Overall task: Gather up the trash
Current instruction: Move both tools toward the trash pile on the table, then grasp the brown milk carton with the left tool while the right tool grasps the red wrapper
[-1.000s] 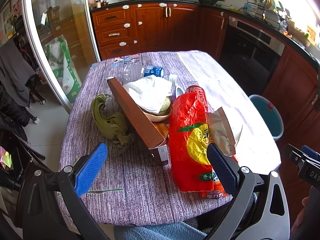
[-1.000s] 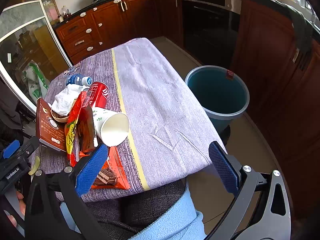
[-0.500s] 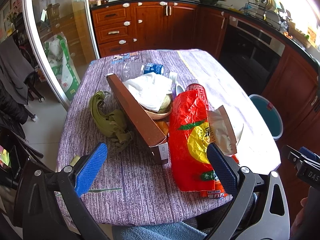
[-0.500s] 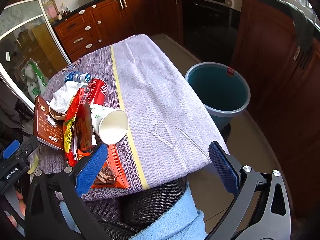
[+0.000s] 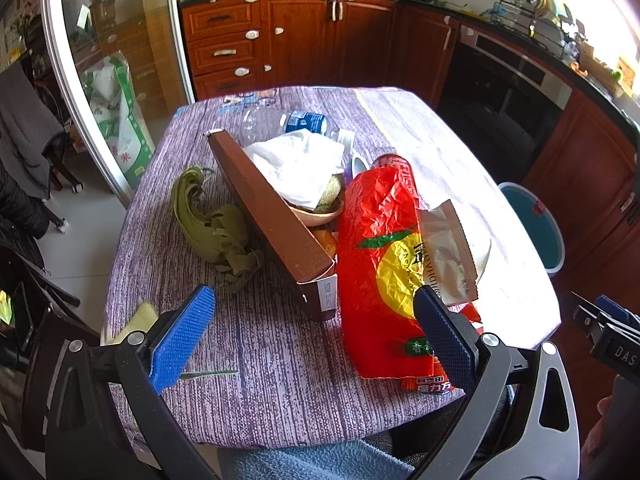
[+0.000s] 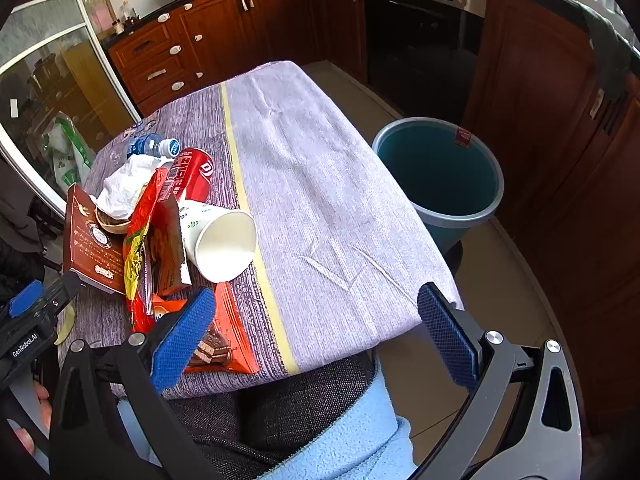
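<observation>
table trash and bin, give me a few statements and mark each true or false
1. The paper cup lies on its side. True.
2. The bin stands on the table. False: it stands on the floor beside the table.
3. The left gripper is shut on the red bag. False: it is open and holds nothing; the red bag lies on the table.
4. A red can lies behind the cup. True.
5. The right gripper is open. True.
6. The bin is full of trash. False: no trash shows inside it.
</observation>
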